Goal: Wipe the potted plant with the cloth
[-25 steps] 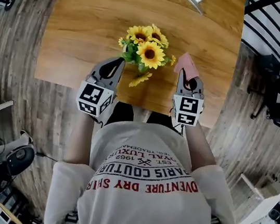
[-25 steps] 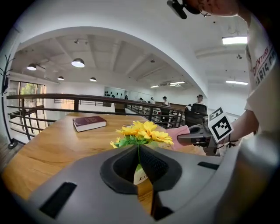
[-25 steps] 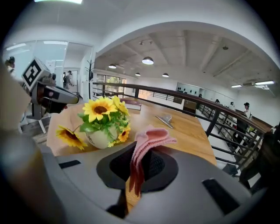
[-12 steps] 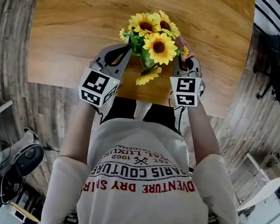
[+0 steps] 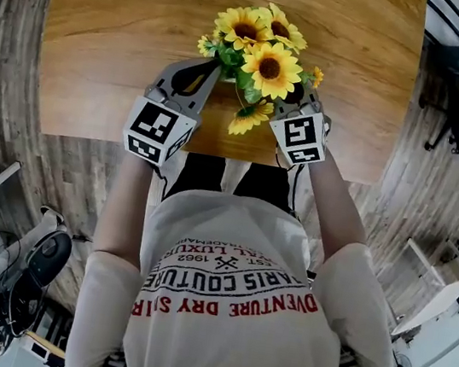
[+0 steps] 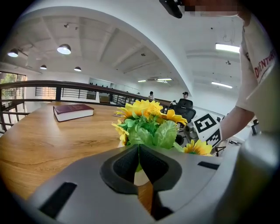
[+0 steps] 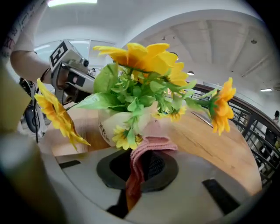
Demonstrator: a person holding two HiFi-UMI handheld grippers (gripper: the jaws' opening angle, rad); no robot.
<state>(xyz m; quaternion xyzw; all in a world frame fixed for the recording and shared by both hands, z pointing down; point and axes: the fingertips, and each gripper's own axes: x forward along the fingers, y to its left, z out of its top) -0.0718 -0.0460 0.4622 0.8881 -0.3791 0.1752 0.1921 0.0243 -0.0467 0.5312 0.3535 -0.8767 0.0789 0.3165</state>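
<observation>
Two grippers flank the potted plant (image 5: 259,53), which stands near the front edge of the wooden table (image 5: 104,46), directly ahead of the person. The left gripper (image 5: 202,75) sits just left of the plant with its jaws pressed together and nothing between them. The right gripper (image 5: 304,102) sits just right of the plant, its jaws pinching a pink cloth (image 7: 148,146). A folded bulge of that cloth projects toward the white pot (image 7: 105,127) and the lowest leaves. The right gripper view puts the fold just beside the pot wall and under the foliage; actual contact cannot be confirmed. Assessment: the cloth is secured and brought up to the plant, so the approach is complete and wiping is at its very start or about to start. No surface shows evidence of having been wiped. Pot wall, leaves and blooms all appear outstanding. The closed left gripper seems placed to steady the plant. A book (image 6: 73,111) lies well beyond the plant, not involved.
</observation>
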